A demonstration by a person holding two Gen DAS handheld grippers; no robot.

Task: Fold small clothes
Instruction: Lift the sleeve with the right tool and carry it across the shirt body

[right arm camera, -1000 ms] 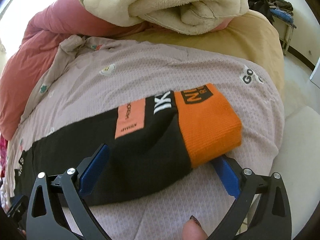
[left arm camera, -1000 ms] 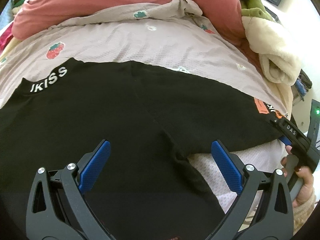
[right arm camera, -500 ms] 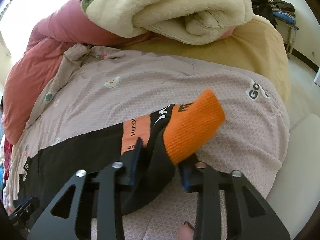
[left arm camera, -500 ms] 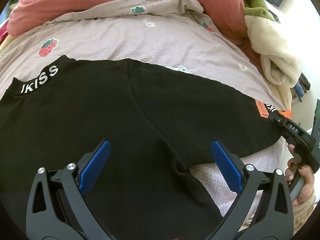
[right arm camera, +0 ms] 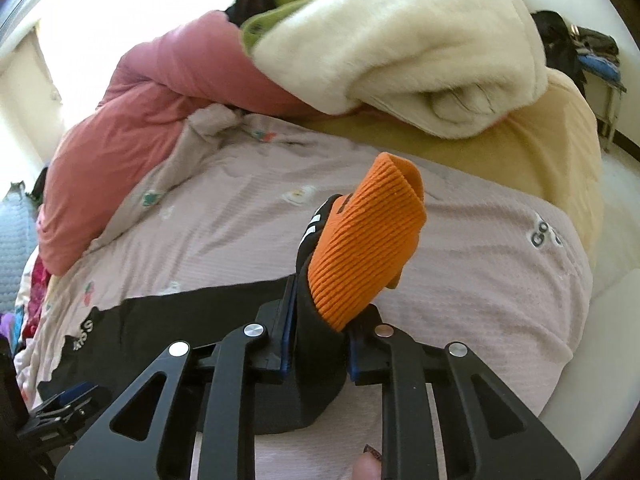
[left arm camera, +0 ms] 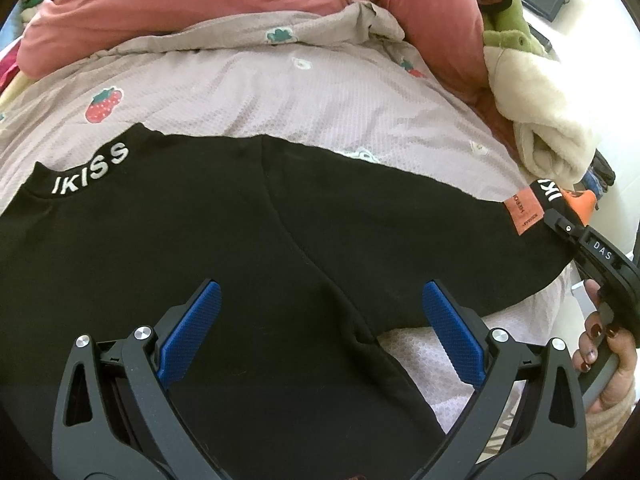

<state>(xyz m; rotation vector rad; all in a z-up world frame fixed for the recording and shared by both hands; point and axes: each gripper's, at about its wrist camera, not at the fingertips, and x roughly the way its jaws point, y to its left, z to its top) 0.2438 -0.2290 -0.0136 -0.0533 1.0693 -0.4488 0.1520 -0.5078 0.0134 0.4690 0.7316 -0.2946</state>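
Observation:
A black long-sleeved top [left arm camera: 248, 248] with white "IKISS" on its collar lies flat on the pink bedspread [left arm camera: 248, 92]. Its sleeve runs right and ends in an orange ribbed cuff [right arm camera: 368, 240]. My right gripper [right arm camera: 320, 344] is shut on the sleeve just behind the cuff and holds it lifted off the bed; the cuff sticks up past the fingers. It also shows in the left wrist view [left arm camera: 568, 224] at the sleeve's end. My left gripper [left arm camera: 320, 320] is open and empty, hovering over the armpit area of the top.
A rolled cream fleece blanket [right arm camera: 420, 52] and a red-pink duvet [right arm camera: 132, 120] lie at the far side of the bed. A tan cover [right arm camera: 560, 152] is at the right. The bed's edge drops off on the right [right arm camera: 608, 320].
My right gripper closed on the sleeve near the orange cuff and lifted it, so the cuff now stands up. My left gripper stayed open and drew back slightly over the top.

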